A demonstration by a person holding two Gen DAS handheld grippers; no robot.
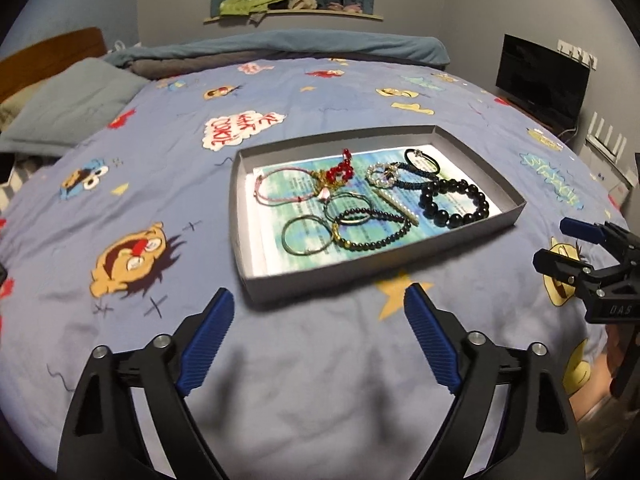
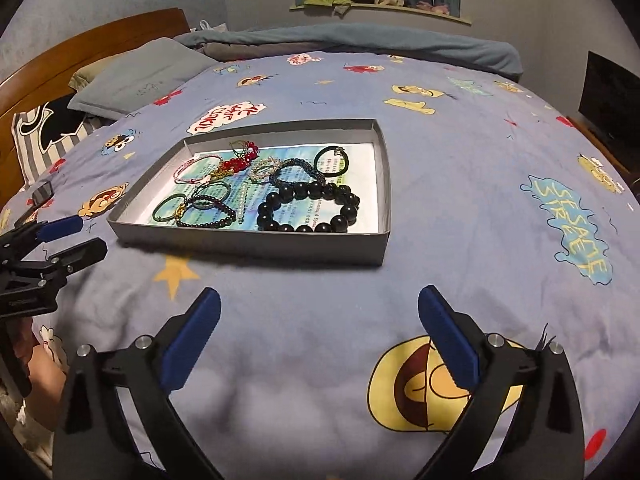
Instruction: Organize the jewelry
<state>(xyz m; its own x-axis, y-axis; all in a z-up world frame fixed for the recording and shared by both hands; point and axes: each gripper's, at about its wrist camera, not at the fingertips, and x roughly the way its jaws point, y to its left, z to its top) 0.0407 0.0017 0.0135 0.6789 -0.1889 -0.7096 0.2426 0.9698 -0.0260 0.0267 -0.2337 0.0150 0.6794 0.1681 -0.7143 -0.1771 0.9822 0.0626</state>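
Observation:
A shallow grey box lid [image 1: 400, 262] [image 2: 248, 240] lies on the bed with several bracelets inside: a big black bead bracelet [image 1: 454, 202] [image 2: 308, 208], a small dark bead bracelet [image 1: 370, 230] [image 2: 208, 212], a red bead piece [image 1: 340, 170] [image 2: 240, 160], a pink cord [image 1: 276, 190] [image 2: 192, 168], a clear crystal bracelet [image 1: 382, 174] [image 2: 264, 168], a black hair tie [image 1: 422, 160] [image 2: 330, 160] and thin green hoops [image 1: 306, 234]. My left gripper [image 1: 320, 312] [image 2: 66, 238] is open and empty in front of the lid. My right gripper [image 2: 320, 312] [image 1: 560, 244] is open and empty, also short of the lid.
The bed has a blue cartoon-print cover [image 1: 280, 360] [image 2: 480, 200]. Pillows [image 1: 68, 104] [image 2: 140, 76] and a wooden headboard [image 2: 92, 44] are at the far left. A folded blanket [image 1: 280, 46] lies at the back. A dark screen [image 1: 540, 76] stands at the right.

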